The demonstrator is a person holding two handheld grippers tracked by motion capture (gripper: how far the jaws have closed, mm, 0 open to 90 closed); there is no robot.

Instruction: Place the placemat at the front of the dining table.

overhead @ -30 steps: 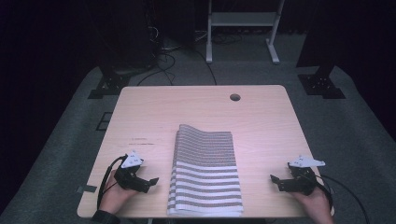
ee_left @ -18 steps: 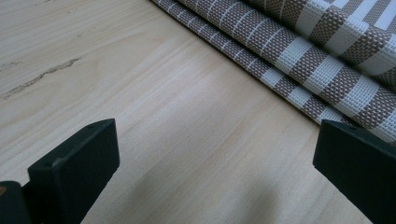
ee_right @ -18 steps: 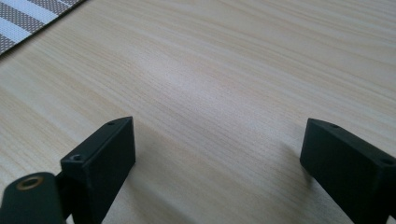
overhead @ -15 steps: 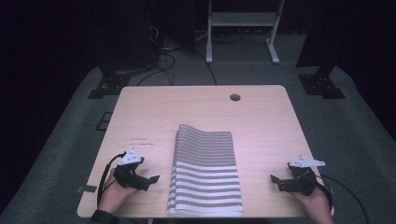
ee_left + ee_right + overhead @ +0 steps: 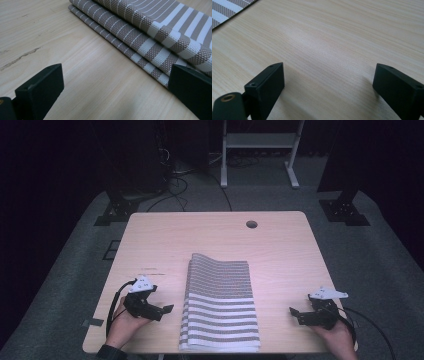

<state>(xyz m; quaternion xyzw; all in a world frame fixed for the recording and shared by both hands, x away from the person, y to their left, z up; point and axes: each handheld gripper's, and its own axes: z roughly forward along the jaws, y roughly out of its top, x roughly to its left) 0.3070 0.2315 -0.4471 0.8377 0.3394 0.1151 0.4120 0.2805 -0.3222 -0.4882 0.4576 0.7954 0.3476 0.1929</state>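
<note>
Pale wood-grain table (image 5: pixel 165 245), folded woven striped towel (image 5: pixel 220 300)

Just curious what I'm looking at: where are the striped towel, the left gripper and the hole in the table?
striped towel (image 5: pixel 220 307): high view, top layer's middle.
left gripper (image 5: pixel 166 308): high view, between its fingers.
table hole (image 5: pixel 251 224): high view, its centre.

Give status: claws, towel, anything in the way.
Left claw open, close beside the folded striped towel, not touching. Right claw open over bare table, farther off. Nothing blocking either.
</note>
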